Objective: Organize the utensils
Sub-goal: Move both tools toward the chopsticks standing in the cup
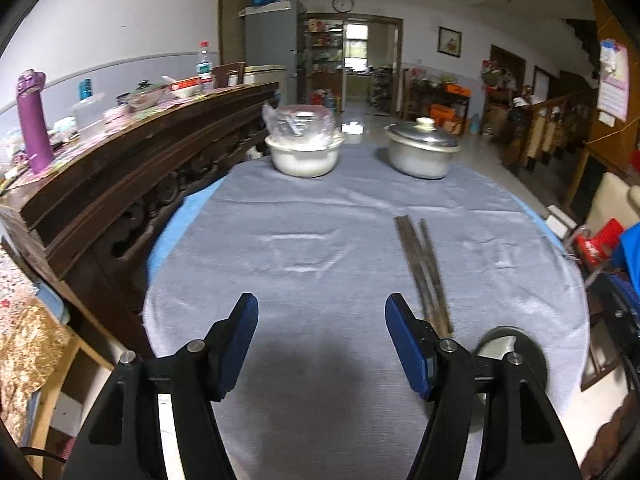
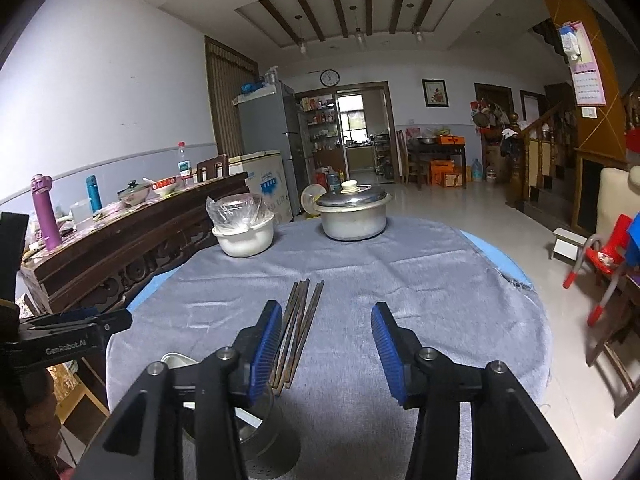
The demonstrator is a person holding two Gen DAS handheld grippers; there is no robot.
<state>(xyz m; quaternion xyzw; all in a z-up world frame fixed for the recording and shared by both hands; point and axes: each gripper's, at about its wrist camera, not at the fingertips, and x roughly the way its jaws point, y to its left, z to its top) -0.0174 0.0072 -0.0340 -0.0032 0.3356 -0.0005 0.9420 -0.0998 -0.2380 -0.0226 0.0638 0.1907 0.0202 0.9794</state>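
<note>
1. Left gripper (image 1: 322,336), left wrist view: blue-padded jaws stand apart with nothing between them, above the grey tablecloth (image 1: 304,216). Dark chopsticks (image 1: 424,268) lie bundled on the cloth just outside the right-hand finger; their long axis runs from the near edge away toward the lidded metal pot (image 1: 422,152), tips fanning slightly at the far end. A round metal holder (image 1: 508,344) shows only partly, behind that finger and beside the chopsticks' near ends. A white bowl (image 1: 304,158) with a plastic bag stands left of the pot.

2. Right gripper (image 2: 326,344), right wrist view: jaws likewise parted and empty. Chopsticks (image 2: 300,332) here lie beside the left-hand finger, partly hidden by it, pointing away toward the white bowl (image 2: 244,240) and the pot (image 2: 352,212). Only this view shows the holder (image 2: 256,436) from above, a perforated metal cylinder below the left-hand finger, and the other gripper's side at the left edge, lettered "GenRobot.AI".
</note>
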